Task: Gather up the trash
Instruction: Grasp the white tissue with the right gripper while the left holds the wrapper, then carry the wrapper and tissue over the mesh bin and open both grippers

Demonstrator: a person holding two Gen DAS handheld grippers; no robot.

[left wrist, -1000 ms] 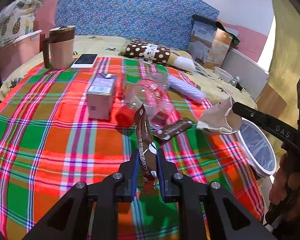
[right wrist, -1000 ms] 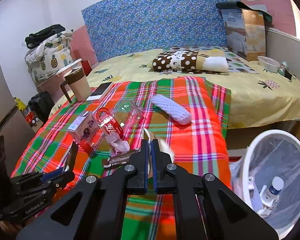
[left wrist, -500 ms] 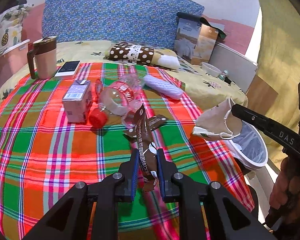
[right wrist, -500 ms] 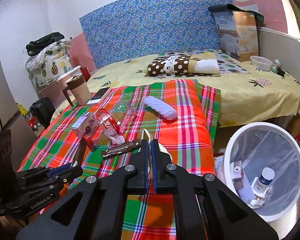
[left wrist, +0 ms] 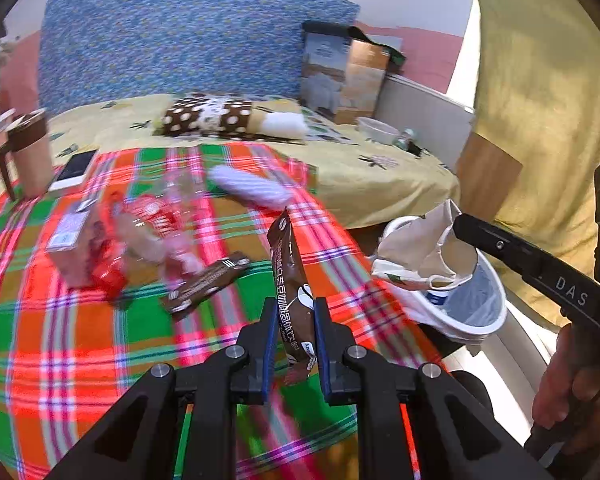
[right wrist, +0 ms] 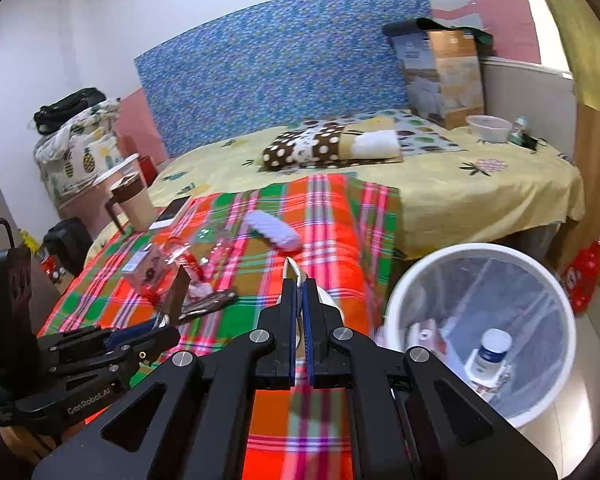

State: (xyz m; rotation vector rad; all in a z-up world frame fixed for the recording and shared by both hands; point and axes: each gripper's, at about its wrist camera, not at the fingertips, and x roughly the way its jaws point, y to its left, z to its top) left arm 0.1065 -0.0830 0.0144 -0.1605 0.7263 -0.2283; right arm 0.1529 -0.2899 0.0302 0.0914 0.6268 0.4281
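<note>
My left gripper [left wrist: 294, 312] is shut on a brown snack wrapper [left wrist: 290, 280] and holds it upright above the plaid cloth [left wrist: 80, 340]. My right gripper [right wrist: 299, 284] is shut on a crumpled beige paper bag [left wrist: 416, 252], held at the rim of the white trash bin [right wrist: 404, 292], which holds a small bottle [right wrist: 494, 350]. On the cloth lie a second brown wrapper [left wrist: 204, 282], a clear plastic bottle with a red label [left wrist: 152, 224], a pink carton [left wrist: 70, 246] and a white foam sleeve [left wrist: 252, 188].
A brown lidded mug [left wrist: 30, 156] and a phone [left wrist: 76, 168] sit at the cloth's far left. A dotted pillow [left wrist: 220, 118] and a cardboard box [left wrist: 348, 76] lie on the bed behind. The bin stands on the floor right of the bed edge.
Both grippers have moved right toward the trash bin, each still holding its piece. The paper bag now hangs at the bin's rim.
</note>
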